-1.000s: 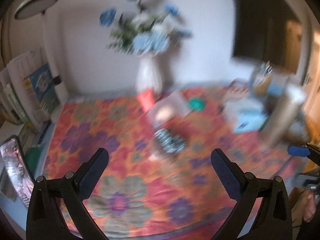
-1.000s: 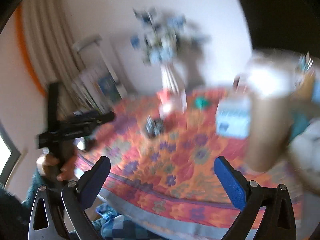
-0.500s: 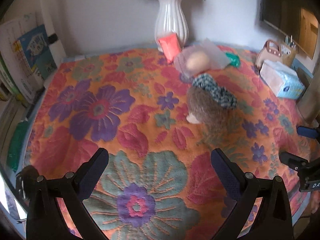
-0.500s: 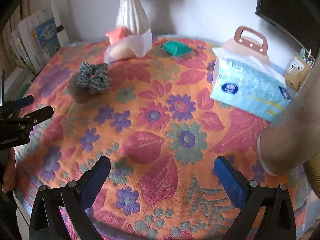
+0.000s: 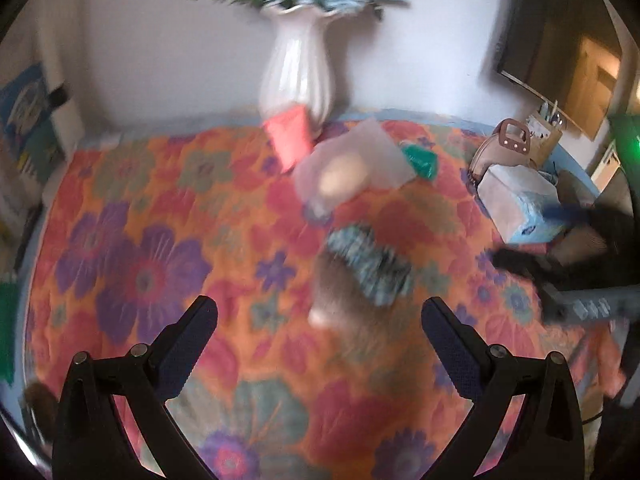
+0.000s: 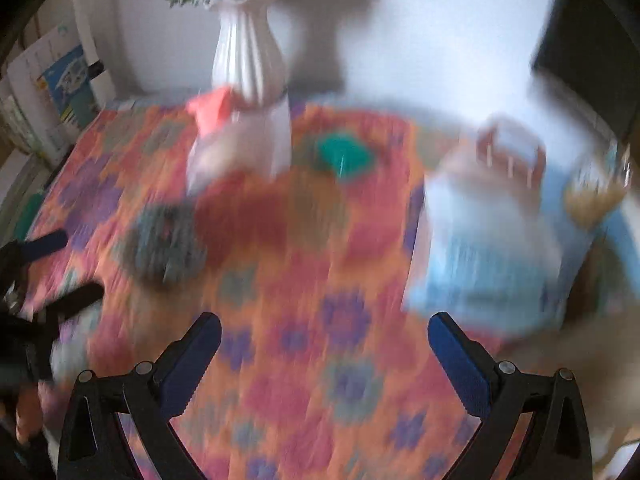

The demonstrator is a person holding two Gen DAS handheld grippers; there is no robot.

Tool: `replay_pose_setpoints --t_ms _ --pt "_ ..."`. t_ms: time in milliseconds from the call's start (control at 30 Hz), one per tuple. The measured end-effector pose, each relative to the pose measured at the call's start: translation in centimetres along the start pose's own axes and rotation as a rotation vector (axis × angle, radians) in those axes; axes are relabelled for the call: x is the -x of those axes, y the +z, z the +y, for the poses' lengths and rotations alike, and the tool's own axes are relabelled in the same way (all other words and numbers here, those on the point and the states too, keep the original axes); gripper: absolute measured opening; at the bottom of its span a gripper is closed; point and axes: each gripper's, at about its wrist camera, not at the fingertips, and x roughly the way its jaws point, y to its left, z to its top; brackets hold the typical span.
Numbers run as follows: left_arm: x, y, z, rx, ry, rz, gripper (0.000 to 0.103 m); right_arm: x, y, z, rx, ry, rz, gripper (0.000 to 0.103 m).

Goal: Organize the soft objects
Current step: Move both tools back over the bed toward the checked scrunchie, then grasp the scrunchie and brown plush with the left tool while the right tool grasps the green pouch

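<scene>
A blue-and-white striped scrunchie (image 5: pixel 370 266) lies on a brown furry pad (image 5: pixel 352 320) on the flowered tablecloth (image 5: pixel 140 272). It sits just ahead of my left gripper (image 5: pixel 320 320), which is open and empty. Behind it lie a clear bag with a beige puff (image 5: pixel 348 168), a coral packet (image 5: pixel 290 136) and a green item (image 5: pixel 420 160). My right gripper (image 6: pixel 324 340) is open and empty over the cloth, with the scrunchie (image 6: pixel 164 248) ahead to its left. All frames are blurred by motion.
A white vase (image 5: pixel 296 68) with blue flowers stands at the back by the wall. A blue tissue box (image 6: pixel 480 248) and a pink handled bag (image 5: pixel 512 140) sit at the right. Books and papers (image 6: pixel 68 84) lean at the far left.
Both grippers have moved forward over the table, so the scrunchie and pad now look nearer in both views. Both stay open and empty.
</scene>
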Motion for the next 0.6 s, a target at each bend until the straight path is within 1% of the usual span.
replay_pose_setpoints --t_ms 67,133,200,233,333,367,400,467,533,567,600 --pt "-1.0 1.1 -1.1 -0.04 0.001 -0.015 0.101 -1.1 2.3 -0.1 0.013 -0.063 -0.012 0.103" --pt "-2.1 1.8 -1.9 -0.065 -0.018 -0.013 0.101 -3.2 4.8 -0.5 0.005 -0.1 0.006 0.103" --pt "-3.1 2.0 -2.6 -0.08 -0.048 -0.016 0.095 -4.9 6.5 -0.6 0.005 -0.086 0.021 0.098" --pt "-3.5 1.8 -2.8 -0.085 -0.052 -0.02 0.095 -5.7 7.4 -0.6 0.012 -0.083 0.028 0.097" --pt "-3.6 1.3 -3.2 -0.102 0.006 -0.071 0.095 -7.8 9.4 -0.1 0.062 -0.118 0.025 0.097" --pt "-3.8 1.0 -3.2 -0.107 0.013 -0.09 0.095 -8.4 9.9 -0.2 0.072 -0.134 0.021 0.097" --pt "-4.0 0.9 -3.1 -0.105 0.003 -0.085 0.095 -9.2 10.5 -0.2 0.079 -0.142 0.02 0.097" --pt "-4.5 0.9 -3.2 -0.114 -0.005 -0.059 0.095 -10.3 10.8 -0.7 0.071 -0.118 0.026 0.096" --pt "-4.4 0.8 -3.3 -0.13 -0.001 -0.061 0.095 -11.5 11.3 -1.4 0.044 -0.07 0.034 0.094" --pt "-4.5 0.8 -3.4 -0.139 0.009 -0.059 0.09 -12.0 11.4 -1.7 0.026 -0.051 0.041 0.09" --pt "-4.5 0.8 -3.5 -0.143 0.02 -0.056 0.079 -12.6 11.3 -2.0 0.007 -0.03 0.054 0.086"
